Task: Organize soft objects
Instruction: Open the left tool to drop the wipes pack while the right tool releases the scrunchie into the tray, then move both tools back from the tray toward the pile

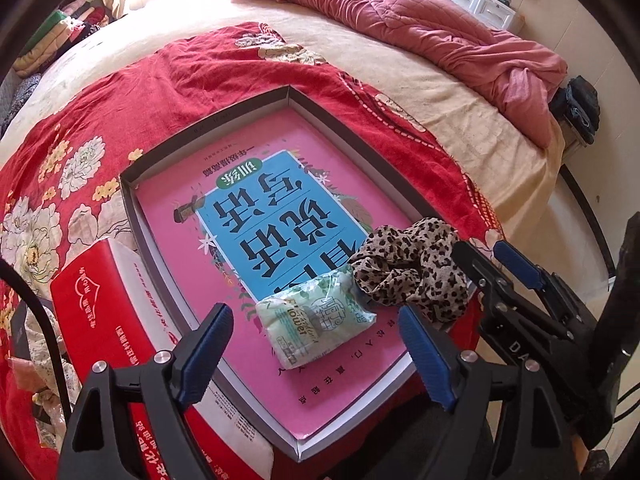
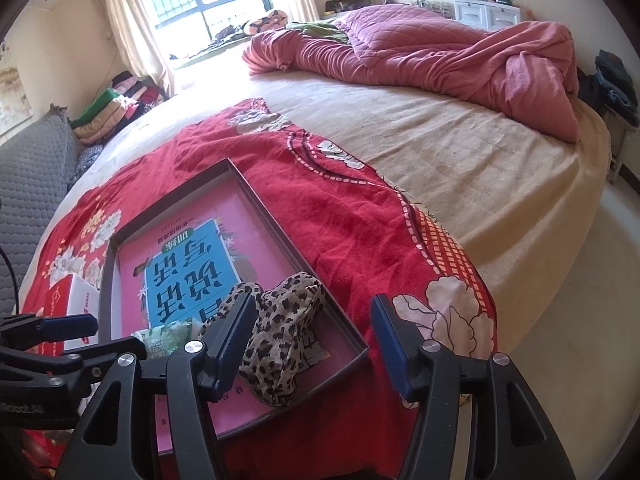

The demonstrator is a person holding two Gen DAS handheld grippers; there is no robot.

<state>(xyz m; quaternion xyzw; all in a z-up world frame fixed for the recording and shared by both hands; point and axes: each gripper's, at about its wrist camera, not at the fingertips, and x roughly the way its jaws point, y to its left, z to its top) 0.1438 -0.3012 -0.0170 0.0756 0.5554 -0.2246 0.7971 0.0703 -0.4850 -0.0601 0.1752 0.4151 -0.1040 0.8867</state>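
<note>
Nearest, the left gripper (image 1: 316,354) hangs with jaws spread and nothing pinched, above the green tissue pack (image 1: 314,322) lying loose in the shallow box (image 1: 400,168). Just beside it, the right gripper (image 2: 314,340) is likewise released, its inner pad against the leopard-print cloth (image 2: 280,344) without clamping it. Both soft things look placed (so the step seems a drop-off just done). Next likely calls for lifting clear of the low rim, then finding another item. Beyond the box, the red floral spread (image 2: 348,232) and bare bed (image 2: 460,176) give wide room; the pink quilt (image 2: 420,52) lies far off.
</note>
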